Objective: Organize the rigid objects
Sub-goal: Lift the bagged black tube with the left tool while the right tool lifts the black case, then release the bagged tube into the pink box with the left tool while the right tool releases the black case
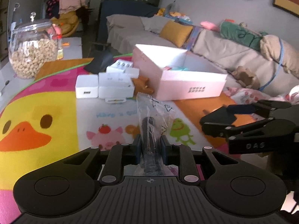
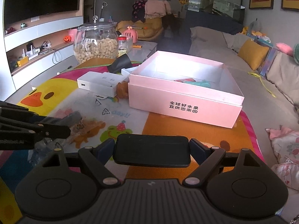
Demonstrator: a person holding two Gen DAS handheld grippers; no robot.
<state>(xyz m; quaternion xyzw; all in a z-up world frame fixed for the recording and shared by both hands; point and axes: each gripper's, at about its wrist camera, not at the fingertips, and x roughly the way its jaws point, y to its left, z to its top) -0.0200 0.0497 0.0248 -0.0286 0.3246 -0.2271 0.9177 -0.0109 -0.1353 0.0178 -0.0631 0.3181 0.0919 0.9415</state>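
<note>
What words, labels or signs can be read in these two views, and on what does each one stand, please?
"全球好水果 直供百果园": front wall of the pink box.
"DAS": body of the right gripper.
"day!": play mat, seen upside down.
Triangle marks on the clear bag: too blurred to read.

My left tool was matt black plastic with ribbed housing, dull metal rivets at the joints and blue pads, and it pinched a crinkly clear plastic bag round a dark matt object. My right tool had the same finish, and it clasped a smooth black slab with a soft sheen. The pink box looked like smooth matt cardboard, white inside. The white adapters were glossy hard plastic. The jar was shiny clear glass. The cartoon mat on the desk looked smooth with a faint sheen.
</note>
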